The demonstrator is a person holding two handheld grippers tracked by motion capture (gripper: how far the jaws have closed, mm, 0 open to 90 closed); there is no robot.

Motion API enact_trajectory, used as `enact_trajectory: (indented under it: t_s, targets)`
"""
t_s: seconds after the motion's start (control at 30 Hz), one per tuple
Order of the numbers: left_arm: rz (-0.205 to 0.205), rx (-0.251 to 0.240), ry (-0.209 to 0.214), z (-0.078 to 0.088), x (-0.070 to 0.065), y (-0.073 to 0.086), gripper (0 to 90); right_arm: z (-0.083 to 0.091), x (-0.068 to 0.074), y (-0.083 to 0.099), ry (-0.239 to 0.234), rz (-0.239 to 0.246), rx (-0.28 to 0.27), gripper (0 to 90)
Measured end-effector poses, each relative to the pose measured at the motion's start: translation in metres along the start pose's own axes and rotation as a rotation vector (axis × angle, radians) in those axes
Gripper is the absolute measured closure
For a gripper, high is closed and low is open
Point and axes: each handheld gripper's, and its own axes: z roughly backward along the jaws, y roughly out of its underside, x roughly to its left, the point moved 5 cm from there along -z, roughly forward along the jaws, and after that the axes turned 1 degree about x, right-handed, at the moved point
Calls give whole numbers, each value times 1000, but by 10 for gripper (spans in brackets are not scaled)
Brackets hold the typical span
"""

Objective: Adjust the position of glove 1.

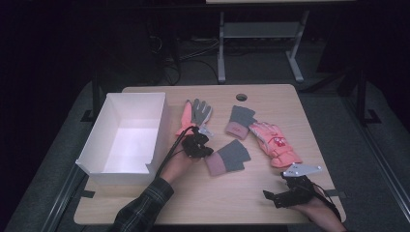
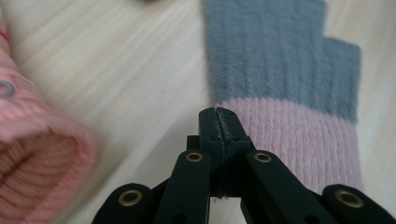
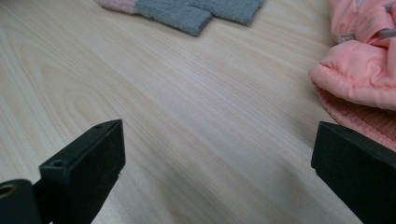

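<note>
A dark room surrounds the light wooden table [image 1: 251,193], which has rounded corners and a small round hole [image 1: 241,97] near its far edge. Behind it, on the floor, stand the grey metal legs of another table [image 1: 222,48].

At the left edge of the table sits an open white rectangular box [image 1: 126,137], and nothing can be seen inside it. Just beside its right wall lies a ski glove with pink back and grey palm [image 1: 194,115], with the fingers pointing to the far edge. Near the middle of the table lie two fingerless knitted gloves, grey with pink cuff: one [image 1: 239,121] closer to the far edge, and the other [image 1: 228,157] closer to the near edge. To the right of them lies a padded salmon-pink ski glove [image 1: 273,142], set diagonally.

The left gripper [image 1: 197,144] is held over the cuff end of the first ski glove, next to the nearer knitted glove. In the left gripper view its jaws are pressed together with nothing between them, and their tips are over the pink cuff [image 2: 299,140] of a knitted glove.

The right gripper [image 1: 290,189] is near the right corner of the near edge, just below the salmon-pink glove. In the right gripper view its jaws are spread wide apart above bare wood, and the salmon-pink glove [image 3: 359,65] is at the right.
</note>
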Motion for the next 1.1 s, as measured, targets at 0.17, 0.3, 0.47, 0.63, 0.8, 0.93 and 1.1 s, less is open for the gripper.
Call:
enact_trajectory:
  t_s: [0.17,0.3,0.47,0.63,0.8,0.93,1.1]
  targets:
    - [-12,17,25,7,-11,9,896,0,1,0,1,-7,4,25]
    - [-12,10,25,12,-15,12,892,0,0,0,1,-11,0,25]
    - [-11,-41,31,12,-19,-2,778,1,0,0,2,-7,1,25]
    - [-37,-55,35,6,-25,-13,617,-1,0,0,0,-5,0,25]
    - [-54,-55,40,-6,-30,-20,588,0,1,0,-1,-6,5,25]
    - [-47,-43,49,-14,-32,-20,574,0,1,0,-3,-6,3,25]
    - [-37,-39,51,-21,-32,-18,616,0,1,0,-6,-8,3,25]
